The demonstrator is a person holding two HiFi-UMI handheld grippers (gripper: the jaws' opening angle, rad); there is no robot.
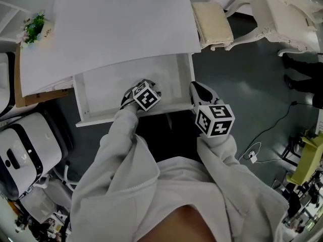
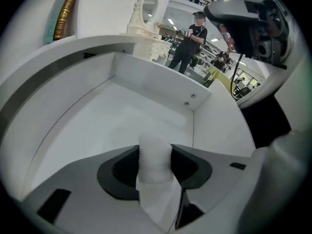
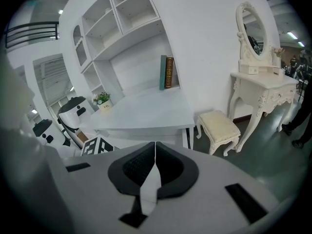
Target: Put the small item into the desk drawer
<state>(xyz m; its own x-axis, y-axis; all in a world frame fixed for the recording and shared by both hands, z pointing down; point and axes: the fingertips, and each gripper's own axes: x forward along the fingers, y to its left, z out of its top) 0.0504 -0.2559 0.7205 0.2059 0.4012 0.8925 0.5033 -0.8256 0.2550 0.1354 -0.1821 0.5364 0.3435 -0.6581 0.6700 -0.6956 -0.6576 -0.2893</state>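
Observation:
The desk drawer [image 1: 101, 92] stands pulled out under the white desktop [image 1: 121, 29]; its white inside [image 2: 117, 116] is bare. My left gripper [image 1: 139, 91] hangs over the drawer's middle. Its jaws [image 2: 155, 155] are shut on the small item [image 2: 155, 152], a soft white roll standing upright between the pads, above the drawer floor. The head view hides the item under the gripper. My right gripper [image 1: 199, 91] sits just outside the drawer's right front corner, with its jaws [image 3: 154, 165] shut and nothing between them. It also shows at the upper right as the right gripper [image 2: 253, 23].
A cream stool [image 1: 212, 21] stands right of the desk, and an ornate white dressing table [image 3: 263, 87] beyond it. Books [image 3: 166, 72] and a small plant [image 1: 34, 26] sit on the desk. A white and black machine [image 1: 25, 153] is at the left. A person [image 2: 191, 40] stands far off.

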